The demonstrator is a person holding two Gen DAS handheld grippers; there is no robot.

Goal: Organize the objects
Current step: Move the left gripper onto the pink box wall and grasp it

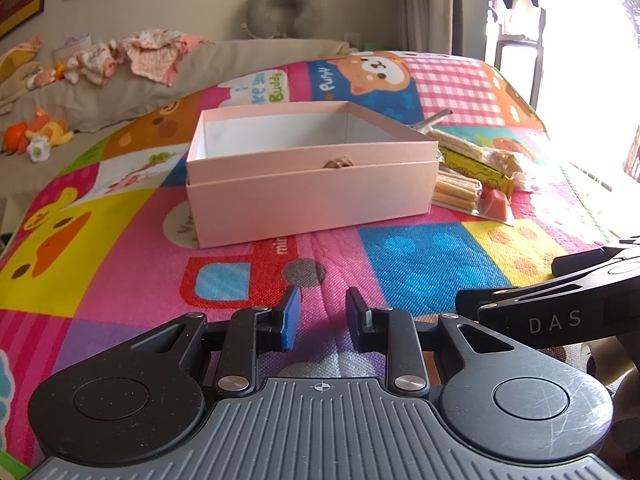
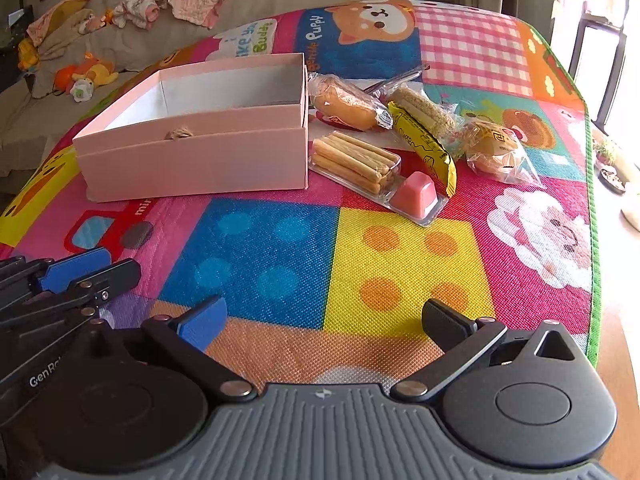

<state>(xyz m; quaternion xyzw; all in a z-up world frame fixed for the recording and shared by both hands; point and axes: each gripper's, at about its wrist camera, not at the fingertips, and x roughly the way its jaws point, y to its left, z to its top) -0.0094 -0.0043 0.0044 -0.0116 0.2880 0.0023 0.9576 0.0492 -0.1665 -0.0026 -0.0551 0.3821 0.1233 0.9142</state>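
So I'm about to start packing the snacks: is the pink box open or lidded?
Open. The pink box has no lid on top, and its white inner walls show in both views. What can be seen inside holds nothing; the floor is mostly hidden.

I see a woven, coarse-textured plastic mat [image 2: 412, 248] with a slight sheen under everything. The pink box [image 2: 192, 160] looks like matt, smooth cardboard, white paper inside. Clear, glossy crinkled plastic wraps the bun [image 2: 348, 104] and the biscuit-stick tray [image 2: 356, 160]; the yellow packet [image 2: 424, 144] is shiny foil-like film. My left gripper [image 1: 322, 312] and right gripper [image 2: 324, 320] show matt black plastic arms, blue rubbery pads [image 2: 200, 326] and bright metal rivets.
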